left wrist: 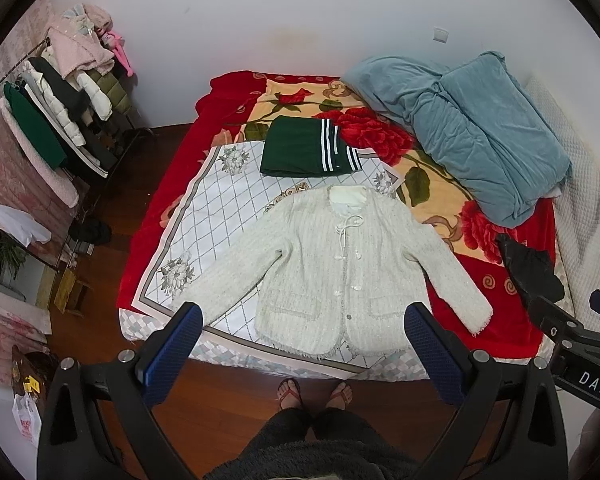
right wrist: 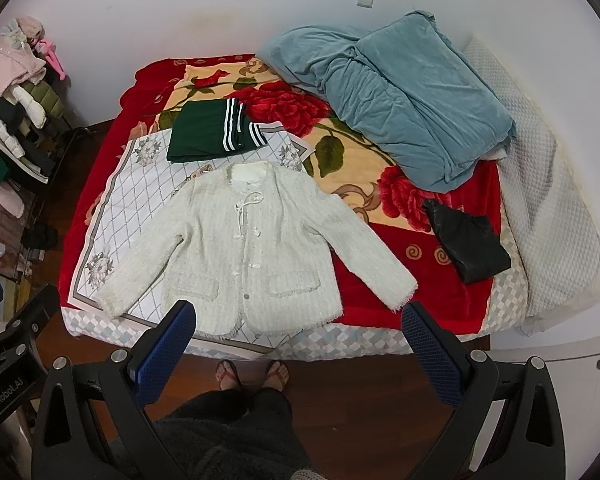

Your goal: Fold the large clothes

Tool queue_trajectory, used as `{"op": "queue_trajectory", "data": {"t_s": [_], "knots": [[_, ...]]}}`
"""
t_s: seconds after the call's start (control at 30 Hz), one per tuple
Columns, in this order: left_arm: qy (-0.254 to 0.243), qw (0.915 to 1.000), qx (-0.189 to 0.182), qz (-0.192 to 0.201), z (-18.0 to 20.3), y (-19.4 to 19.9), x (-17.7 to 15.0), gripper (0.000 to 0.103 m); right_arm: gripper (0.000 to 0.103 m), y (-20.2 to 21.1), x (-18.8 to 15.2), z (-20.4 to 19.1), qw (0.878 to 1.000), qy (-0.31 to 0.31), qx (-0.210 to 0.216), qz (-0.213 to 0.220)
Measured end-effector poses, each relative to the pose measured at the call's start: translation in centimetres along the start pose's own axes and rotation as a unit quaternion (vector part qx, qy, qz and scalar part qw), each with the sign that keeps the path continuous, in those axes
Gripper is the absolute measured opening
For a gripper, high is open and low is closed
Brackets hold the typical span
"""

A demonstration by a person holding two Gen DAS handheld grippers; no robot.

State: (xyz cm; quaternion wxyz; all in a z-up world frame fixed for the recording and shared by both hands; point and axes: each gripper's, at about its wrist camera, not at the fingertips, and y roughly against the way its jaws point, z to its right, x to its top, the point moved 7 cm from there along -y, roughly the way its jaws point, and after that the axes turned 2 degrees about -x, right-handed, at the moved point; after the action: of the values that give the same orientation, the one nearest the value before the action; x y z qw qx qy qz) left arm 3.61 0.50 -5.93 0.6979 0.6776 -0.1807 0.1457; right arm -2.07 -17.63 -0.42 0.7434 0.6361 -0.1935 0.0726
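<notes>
A white tweed jacket (left wrist: 332, 264) lies flat and face up on the bed, sleeves spread out, on a white checked cloth (left wrist: 216, 216). It also shows in the right wrist view (right wrist: 244, 248). A folded dark green garment with white stripes (left wrist: 308, 148) lies behind it, also in the right wrist view (right wrist: 214, 130). My left gripper (left wrist: 304, 320) is open and empty, held above the jacket's hem at the bed's near edge. My right gripper (right wrist: 298, 318) is open and empty, above the hem's right side.
A blue quilt (right wrist: 400, 92) is piled at the back right of the bed. A black bag (right wrist: 466, 240) lies on the red floral blanket (right wrist: 380, 296). A loaded clothes rack (left wrist: 60, 120) stands on the left. The person's feet (left wrist: 314, 394) stand on the wooden floor.
</notes>
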Motion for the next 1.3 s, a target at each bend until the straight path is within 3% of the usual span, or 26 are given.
{"op": "queue_trajectory", "data": {"t_s": [1.3], "knots": [[-0.001,0.9999,-0.006,0.011,0.4,1.2,0.7,0.103,0.103,1.4,0.0,-1.3,1.000,0.008,0.012,0.010]]}}
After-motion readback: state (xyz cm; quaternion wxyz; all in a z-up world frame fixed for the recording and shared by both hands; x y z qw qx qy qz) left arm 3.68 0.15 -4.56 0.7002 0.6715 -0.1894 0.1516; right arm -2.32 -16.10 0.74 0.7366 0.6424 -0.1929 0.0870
